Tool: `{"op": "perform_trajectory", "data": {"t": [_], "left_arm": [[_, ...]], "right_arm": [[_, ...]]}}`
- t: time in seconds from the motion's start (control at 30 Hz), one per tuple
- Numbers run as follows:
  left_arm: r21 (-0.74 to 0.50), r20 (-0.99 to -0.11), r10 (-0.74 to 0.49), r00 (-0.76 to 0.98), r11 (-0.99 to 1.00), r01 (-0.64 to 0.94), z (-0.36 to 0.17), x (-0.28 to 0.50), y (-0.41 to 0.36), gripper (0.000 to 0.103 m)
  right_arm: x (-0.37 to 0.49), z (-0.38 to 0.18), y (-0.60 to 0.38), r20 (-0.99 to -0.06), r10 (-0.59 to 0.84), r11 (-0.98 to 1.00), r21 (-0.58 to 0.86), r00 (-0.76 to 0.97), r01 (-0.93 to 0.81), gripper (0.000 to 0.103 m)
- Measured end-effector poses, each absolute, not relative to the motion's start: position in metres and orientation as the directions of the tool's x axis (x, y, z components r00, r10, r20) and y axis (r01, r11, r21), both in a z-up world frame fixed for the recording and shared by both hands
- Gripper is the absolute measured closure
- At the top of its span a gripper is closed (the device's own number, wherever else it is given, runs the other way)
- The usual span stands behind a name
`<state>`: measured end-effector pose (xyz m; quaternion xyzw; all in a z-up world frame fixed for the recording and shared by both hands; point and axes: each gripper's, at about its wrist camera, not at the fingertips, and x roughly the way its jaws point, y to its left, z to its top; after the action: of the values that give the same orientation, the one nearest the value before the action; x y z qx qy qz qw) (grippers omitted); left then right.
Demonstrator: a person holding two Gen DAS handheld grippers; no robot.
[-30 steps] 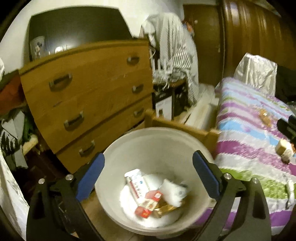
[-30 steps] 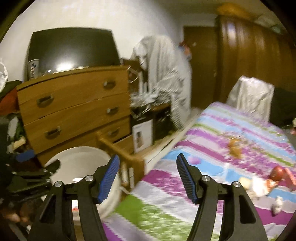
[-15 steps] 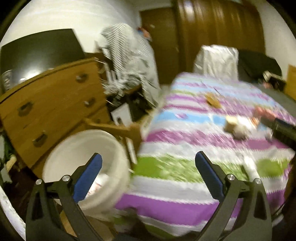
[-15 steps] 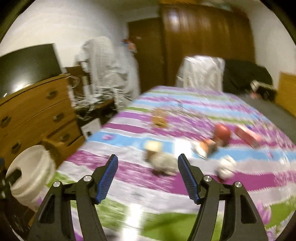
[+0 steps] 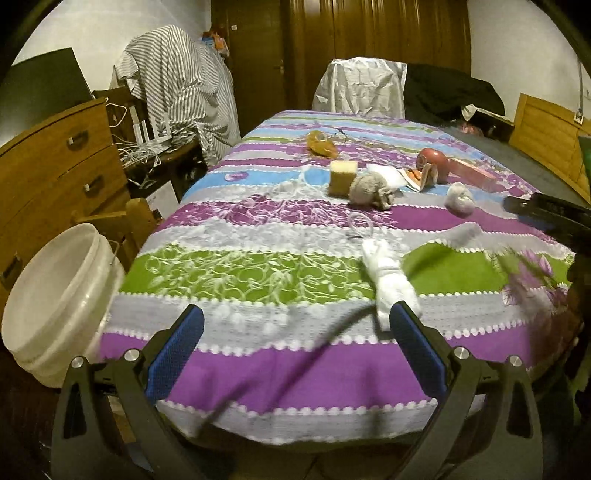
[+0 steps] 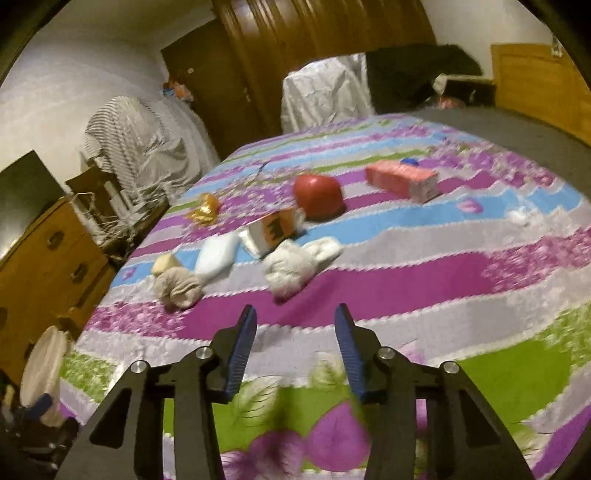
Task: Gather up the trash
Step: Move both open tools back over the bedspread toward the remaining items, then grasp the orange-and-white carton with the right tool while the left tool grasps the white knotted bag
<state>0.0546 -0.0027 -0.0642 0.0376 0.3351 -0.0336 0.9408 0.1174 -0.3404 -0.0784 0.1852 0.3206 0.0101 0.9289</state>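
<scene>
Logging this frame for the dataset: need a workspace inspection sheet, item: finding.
Surface: striped bedspread, mostly flat.
Job's things: white bucket at the bed's left corner; pink carton, red ball-like item, orange wrapper, white wad, grey wad, sponge block and twisted white wrap lie on the bed.
Clutter: striped cloth over chair.
Grippers: left hand-held gripper open, empty; right hand-held gripper closing, nothing between jaws.
Cables: white tangle by dresser.
Surroundings: wardrobe.
</scene>
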Motion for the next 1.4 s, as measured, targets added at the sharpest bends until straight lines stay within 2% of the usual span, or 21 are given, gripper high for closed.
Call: {"op": "perform_trajectory", "data": {"t": [0.1, 0.2, 0.3, 0.43, 0.57, 0.63, 0.67, 0.8, 1.03, 1.17, 1.3, 1.4], "left_arm": [[0.046, -0.611, -0.036, 0.791, 0.996, 0.080, -0.061, 0.055, -0.006, 0.006], [0.067, -0.583, -0.005, 0.813, 0.996, 0.053, -0.055, 0.059, -0.001, 0.006], [0.073, -0.580, 0.020, 0.814, 0.997, 0.027, -0.055, 0.065, 0.007, 0.006], [0.048, -0.608, 0.039, 0.793, 0.999, -0.013, -0.063, 0.076, 0.023, 0.006], [0.033, -0.629, 0.044, 0.776, 0.999, -0.030, -0.072, 0.085, 0.032, 0.006], [0.032, -0.632, 0.045, 0.774, 0.999, -0.032, -0.073, 0.086, 0.034, 0.006], [0.031, -0.632, 0.045, 0.774, 0.999, -0.033, -0.074, 0.087, 0.034, 0.006], [0.020, -0.632, 0.047, 0.774, 0.999, -0.044, -0.074, 0.087, 0.038, 0.006], [0.015, -0.622, 0.038, 0.782, 0.999, -0.037, -0.067, 0.079, 0.032, 0.006], [0.020, -0.621, 0.031, 0.783, 1.000, -0.024, -0.063, 0.073, 0.026, 0.006], [0.020, -0.620, 0.027, 0.784, 1.000, -0.018, -0.060, 0.065, 0.022, 0.006], [0.011, -0.623, 0.016, 0.782, 1.000, -0.012, -0.057, 0.060, 0.017, 0.006]], "right_arm": [[0.145, -0.072, -0.319, -0.568, 0.201, 0.928, 0.370, 0.798, 0.030, 0.057], [0.175, -0.060, -0.297, -0.566, 0.187, 0.931, 0.363, 0.803, 0.039, 0.057], [0.226, -0.064, -0.292, -0.615, 0.147, 0.924, 0.364, 0.775, 0.114, 0.057], [0.286, -0.087, -0.296, -0.723, 0.036, 0.895, 0.331, 0.690, 0.299, 0.057], [0.318, -0.102, -0.298, -0.752, 0.020, 0.876, 0.331, 0.659, 0.352, 0.057], [0.325, -0.111, -0.305, -0.769, 0.025, 0.864, 0.338, 0.638, 0.374, 0.077], [0.327, -0.114, -0.307, -0.769, 0.030, 0.862, 0.344, 0.638, 0.373, 0.093], [0.317, -0.103, -0.315, -0.708, 0.079, 0.854, 0.411, 0.701, 0.320, 0.096], [0.254, -0.033, -0.316, -0.512, 0.190, 0.847, 0.517, 0.838, 0.124, 0.096], [0.198, 0.005, -0.326, -0.416, 0.213, 0.849, 0.527, 0.884, 0.044, 0.096], [0.135, 0.021, -0.352, -0.372, 0.194, 0.848, 0.529, 0.908, 0.036, 0.095], [0.099, 0.016, -0.369, -0.383, 0.178, 0.846, 0.530, 0.906, 0.058, 0.095]]}}
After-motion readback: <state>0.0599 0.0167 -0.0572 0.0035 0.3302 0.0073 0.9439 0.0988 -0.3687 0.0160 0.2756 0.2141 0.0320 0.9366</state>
